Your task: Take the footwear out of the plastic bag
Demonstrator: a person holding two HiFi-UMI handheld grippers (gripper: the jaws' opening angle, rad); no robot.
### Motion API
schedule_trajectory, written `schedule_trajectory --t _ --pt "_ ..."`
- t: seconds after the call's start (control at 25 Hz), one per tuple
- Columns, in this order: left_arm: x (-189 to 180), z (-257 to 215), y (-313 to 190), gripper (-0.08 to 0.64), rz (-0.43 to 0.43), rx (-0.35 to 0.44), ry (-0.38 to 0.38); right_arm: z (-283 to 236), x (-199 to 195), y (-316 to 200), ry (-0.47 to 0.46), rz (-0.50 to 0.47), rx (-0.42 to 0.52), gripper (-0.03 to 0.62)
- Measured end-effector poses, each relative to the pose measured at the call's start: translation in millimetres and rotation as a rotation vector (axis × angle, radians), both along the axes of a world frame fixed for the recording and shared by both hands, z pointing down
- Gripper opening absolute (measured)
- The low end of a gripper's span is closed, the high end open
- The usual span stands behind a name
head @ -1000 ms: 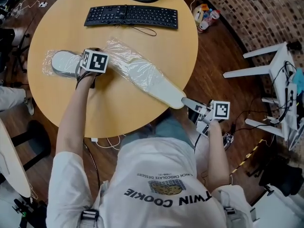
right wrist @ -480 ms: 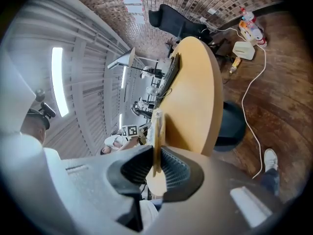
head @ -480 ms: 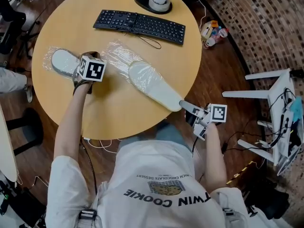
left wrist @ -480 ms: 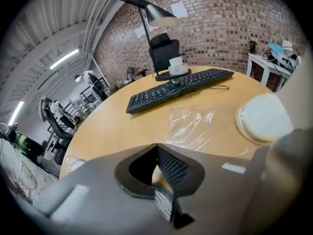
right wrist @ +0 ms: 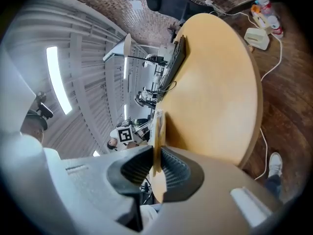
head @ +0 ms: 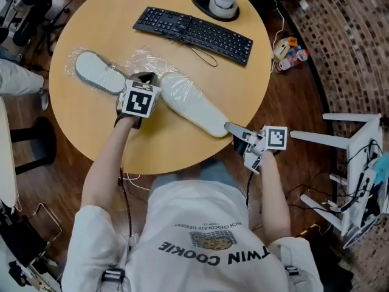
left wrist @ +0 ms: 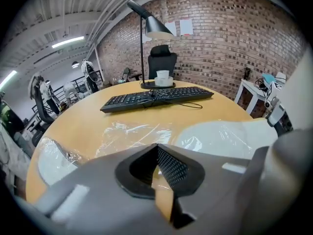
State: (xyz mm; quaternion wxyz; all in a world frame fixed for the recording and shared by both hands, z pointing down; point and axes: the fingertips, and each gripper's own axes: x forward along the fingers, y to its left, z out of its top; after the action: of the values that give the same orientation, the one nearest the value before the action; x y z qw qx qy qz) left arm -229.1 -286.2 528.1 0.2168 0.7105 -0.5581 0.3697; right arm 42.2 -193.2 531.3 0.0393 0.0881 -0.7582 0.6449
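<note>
Two flat white pieces of footwear lie on the round wooden table (head: 182, 157). One piece (head: 96, 73) (left wrist: 51, 160) sits at the left inside the clear plastic bag (head: 143, 62) (left wrist: 127, 133). The other piece (head: 194, 108) (left wrist: 220, 136) sticks out of the bag's open end toward the table's near edge. My right gripper (head: 231, 128) (right wrist: 157, 155) is shut on that piece's near end, which shows edge-on between the pads. Between the two pieces, my left gripper (head: 138, 99) (left wrist: 157, 173) rests on the bag, jaws closed on the film.
A black keyboard (head: 193, 34) with its cable and a lamp base (head: 222, 5) bearing a cup stand at the table's far side. White furniture (head: 358, 157) with cables and small items (head: 289, 50) are on the wooden floor to the right.
The right-hand footwear has come further out of the bag, with less film over it. My left gripper has shifted along the bag away from the left footwear.
</note>
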Motion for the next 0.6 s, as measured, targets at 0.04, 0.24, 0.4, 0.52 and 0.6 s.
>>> schedule_trajectory --t 0.04,0.24,0.4,0.52,0.6 --pt "-0.6 3.5 1.4 0.006 -0.005 -0.013 0.001 -0.9 -3.6 -1.7 -0.003 -0.007 0.000 0.054" --pt "-8.7 24.2 8.6 0.006 -0.022 -0.063 -0.014 -0.4 -14.7 -2.7 -0.003 -0.029 0.008 0.054" --pt "-14.1 28.6 4.6 0.005 -0.036 -0.070 -0.023 -0.3 -16.8 -5.2 0.002 -0.028 0.003 0.054" --pt "-14.9 30.0 -2.3 0.006 -0.036 -0.068 -0.041 1.9 -13.2 -7.8 0.002 -0.029 -0.007 0.054" --pt "-15.9 31.0 -7.9 0.006 -0.048 -0.068 -0.056 3.6 -8.4 -8.7 0.002 -0.029 -0.015 0.054"
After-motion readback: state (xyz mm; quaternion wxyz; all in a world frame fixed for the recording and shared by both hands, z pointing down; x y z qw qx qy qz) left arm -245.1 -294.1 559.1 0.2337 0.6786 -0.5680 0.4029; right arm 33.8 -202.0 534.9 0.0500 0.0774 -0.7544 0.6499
